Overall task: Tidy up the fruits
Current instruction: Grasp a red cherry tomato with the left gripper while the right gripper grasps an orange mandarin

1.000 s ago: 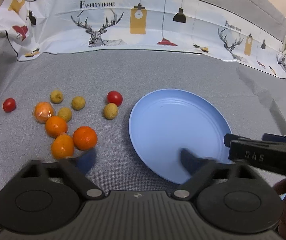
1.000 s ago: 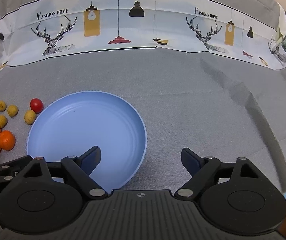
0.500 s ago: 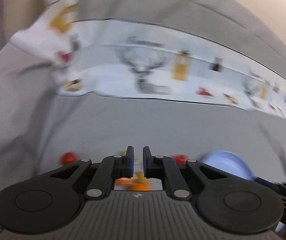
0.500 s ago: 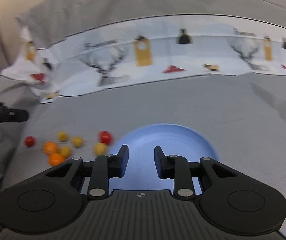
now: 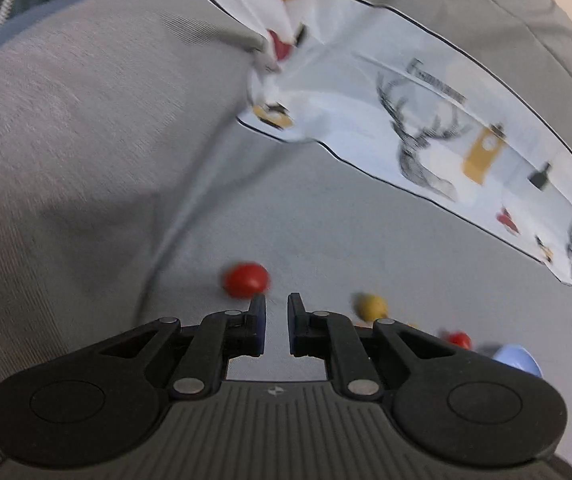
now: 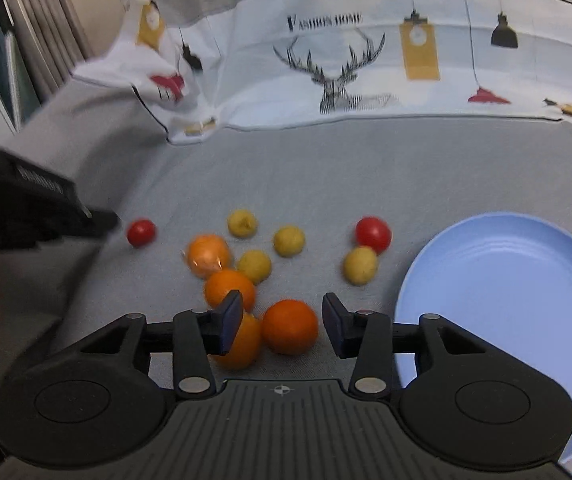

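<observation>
I read this as the very start: the round pale-blue plastic plate [image 6: 525, 300] at the right of the right wrist view is bare, and every fruit I can see lies on the grey fabric surface [image 6: 325, 176] to its left.

In that view I count four orange mandarins, one of them in clear wrap [image 6: 208, 253], with the nearest bare one [image 6: 290, 326] low in the middle of the frame. There are four small yellow fruits, one [image 6: 360, 265] closest to the plate, and two red cherry tomatoes: one [image 6: 373, 233] just above that yellow fruit, the other [image 6: 140, 232] alone at the left.

My right gripper [image 6: 282, 328] is over the mandarins with its jaws opening; the nearest mandarin sits in the gap but the pads are not pressing on it.

My left gripper [image 5: 276, 330] has its jaws drawn nearly together with nothing between them, and its tips are just below the lone tomato [image 5: 246, 280] in the blurred left wrist view. A sliver of the plate [image 5: 519, 362] shows at lower right there.

So nothing is sorted yet; all ten fruits remain to be moved.
</observation>
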{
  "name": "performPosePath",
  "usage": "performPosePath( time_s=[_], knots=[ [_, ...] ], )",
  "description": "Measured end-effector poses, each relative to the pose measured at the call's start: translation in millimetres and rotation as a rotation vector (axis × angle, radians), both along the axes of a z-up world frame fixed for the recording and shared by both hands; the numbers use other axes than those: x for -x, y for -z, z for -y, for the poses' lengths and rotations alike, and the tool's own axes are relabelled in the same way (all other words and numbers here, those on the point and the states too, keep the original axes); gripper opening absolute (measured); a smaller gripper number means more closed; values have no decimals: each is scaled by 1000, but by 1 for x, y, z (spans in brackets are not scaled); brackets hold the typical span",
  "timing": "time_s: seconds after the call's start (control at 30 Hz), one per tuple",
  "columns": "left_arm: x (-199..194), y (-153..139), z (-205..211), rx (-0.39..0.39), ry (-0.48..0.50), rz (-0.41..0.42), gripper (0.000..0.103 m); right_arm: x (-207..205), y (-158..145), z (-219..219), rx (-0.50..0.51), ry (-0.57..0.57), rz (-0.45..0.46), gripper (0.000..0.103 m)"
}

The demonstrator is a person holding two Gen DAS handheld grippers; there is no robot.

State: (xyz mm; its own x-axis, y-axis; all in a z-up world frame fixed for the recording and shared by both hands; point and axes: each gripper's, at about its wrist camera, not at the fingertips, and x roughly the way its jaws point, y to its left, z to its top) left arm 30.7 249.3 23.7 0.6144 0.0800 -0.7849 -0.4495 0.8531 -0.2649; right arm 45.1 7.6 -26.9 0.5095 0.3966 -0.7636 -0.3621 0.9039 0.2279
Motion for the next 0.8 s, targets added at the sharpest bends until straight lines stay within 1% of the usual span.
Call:
performPosePath(
  time_s=[0.07,0.1,0.13,0.17,0.2,0.43,0.5,0.67,0.73,0.8],
  knots=[
    [-4,1,-5,-20,-10,6,13,-5,5,-5,-2,-4,-18,47],
    [-7,2,-6,-28,-10,4,16,-7,8,-9,4,-11,-9,49],
    [-10,4,-7,-31,-11,-3,25,-8,11,-11,16,-16,-3,53],
    [-14,7,-9,-34,-13,-7,30,-9,13,-12,21,-13,0,57],
    [-16,9,-9,-41,-15,-15,36,-11,14,-11,21,-6,-3,58],
    [-44,26,-6,-86,4,-84,38,-18,15,-8,40,-6,-15,58],
    [-47,29,-4,-111,7,-97,40,-19,15,-4,37,-1,-31,58],
    [-53,36,2,-180,28,-118,41,-22,18,0,30,8,-70,60],
    [-54,39,1,-187,27,-126,41,-21,19,-2,48,-3,-65,62],
    [-55,41,-1,-181,24,-132,41,-19,21,-5,55,-14,-71,62]
  ],
)
